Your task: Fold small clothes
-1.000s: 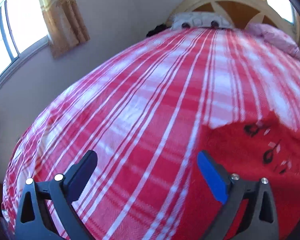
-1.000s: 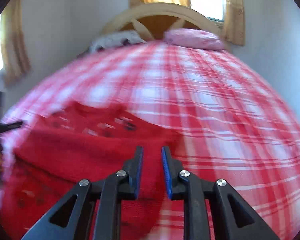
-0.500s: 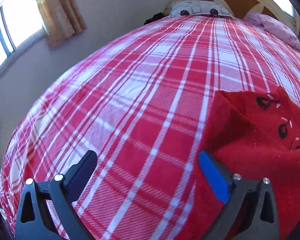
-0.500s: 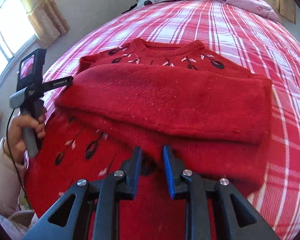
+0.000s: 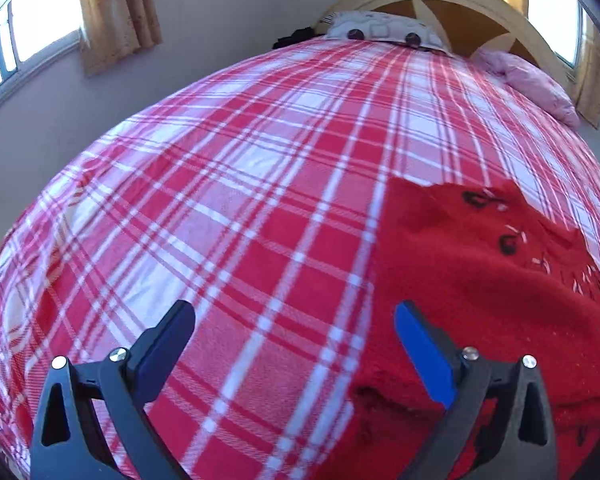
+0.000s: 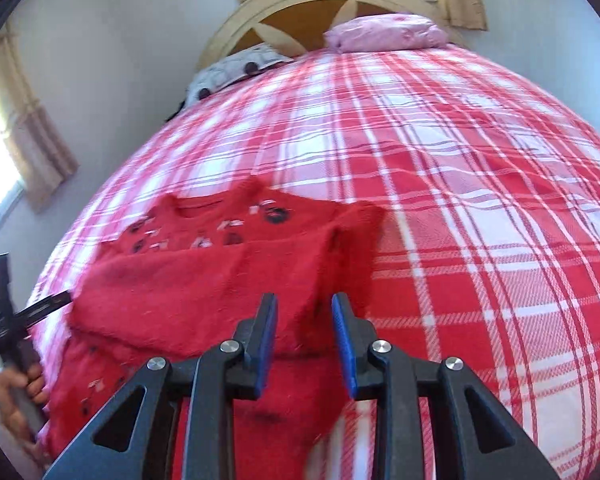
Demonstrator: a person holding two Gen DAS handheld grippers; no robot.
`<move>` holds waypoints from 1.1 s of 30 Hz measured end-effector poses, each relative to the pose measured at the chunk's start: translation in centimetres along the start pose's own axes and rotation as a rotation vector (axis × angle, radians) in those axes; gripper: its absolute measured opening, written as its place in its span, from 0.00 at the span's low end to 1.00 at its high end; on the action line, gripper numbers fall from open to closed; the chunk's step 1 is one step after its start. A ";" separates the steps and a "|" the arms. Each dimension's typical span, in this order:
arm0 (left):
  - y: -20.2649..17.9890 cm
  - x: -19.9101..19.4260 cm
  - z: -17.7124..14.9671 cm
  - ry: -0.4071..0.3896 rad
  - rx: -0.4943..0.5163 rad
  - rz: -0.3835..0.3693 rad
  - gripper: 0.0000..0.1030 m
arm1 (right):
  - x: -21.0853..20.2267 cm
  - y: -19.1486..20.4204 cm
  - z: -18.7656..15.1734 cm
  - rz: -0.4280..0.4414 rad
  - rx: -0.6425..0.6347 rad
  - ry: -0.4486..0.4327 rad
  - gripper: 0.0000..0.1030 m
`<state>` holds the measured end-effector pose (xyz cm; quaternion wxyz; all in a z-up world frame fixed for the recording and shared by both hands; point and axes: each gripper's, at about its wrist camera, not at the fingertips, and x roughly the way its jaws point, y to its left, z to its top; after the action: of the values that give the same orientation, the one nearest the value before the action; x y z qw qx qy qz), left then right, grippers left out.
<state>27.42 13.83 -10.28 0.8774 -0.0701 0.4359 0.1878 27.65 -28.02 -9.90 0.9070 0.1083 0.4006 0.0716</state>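
A red knit sweater (image 6: 204,292) with dark motifs near the collar lies on the bed, its sleeves folded across the body. It also shows at the right of the left wrist view (image 5: 492,292). My right gripper (image 6: 304,320) hovers over the sweater's right side, jaws partly open with nothing between them. My left gripper (image 5: 296,332) is wide open over the bedspread, its right finger (image 5: 420,352) above the sweater's left edge. In the right wrist view the left gripper's handle (image 6: 4,312) appears at the far left, held by a hand.
The bed has a red and white plaid cover (image 5: 240,184). A pink pillow (image 6: 384,32) and a patterned pillow (image 6: 236,68) lie against the curved headboard (image 6: 312,4). Walls, windows and curtains (image 5: 116,12) surround the bed.
My right gripper's jaws have opened from nearly shut and it has pulled back and tilted up over the sweater's right side. My left gripper shifted only slightly, still wide open.
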 end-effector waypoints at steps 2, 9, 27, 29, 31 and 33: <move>-0.7 0.7 -0.4 0.015 0.021 0.003 0.99 | 1.2 0.1 -0.2 -0.042 -0.010 0.023 0.29; 0.4 1.4 -0.7 0.032 0.054 0.039 0.99 | -0.2 2.4 -1.6 0.040 -0.065 0.109 0.11; -2.0 0.2 -1.3 -0.029 0.142 0.052 1.00 | -2.5 7.1 1.2 0.192 -0.087 -0.070 0.19; -2.1 0.1 -2.0 -0.057 0.178 0.111 1.00 | 0.2 10.6 1.6 0.249 -0.151 -0.006 0.19; -1.8 -0.1 -2.5 -0.067 0.181 0.111 1.00 | 3.3 13.6 1.8 0.283 -0.174 0.046 0.19; -1.3 0.1 -2.4 -0.057 0.170 0.103 1.00 | 6.3 16.2 1.9 0.314 -0.171 0.086 0.19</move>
<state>26.26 11.96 -11.86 0.8815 0.0323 0.4280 0.1969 32.57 -11.28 -9.04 0.8726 0.0889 0.4096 0.2508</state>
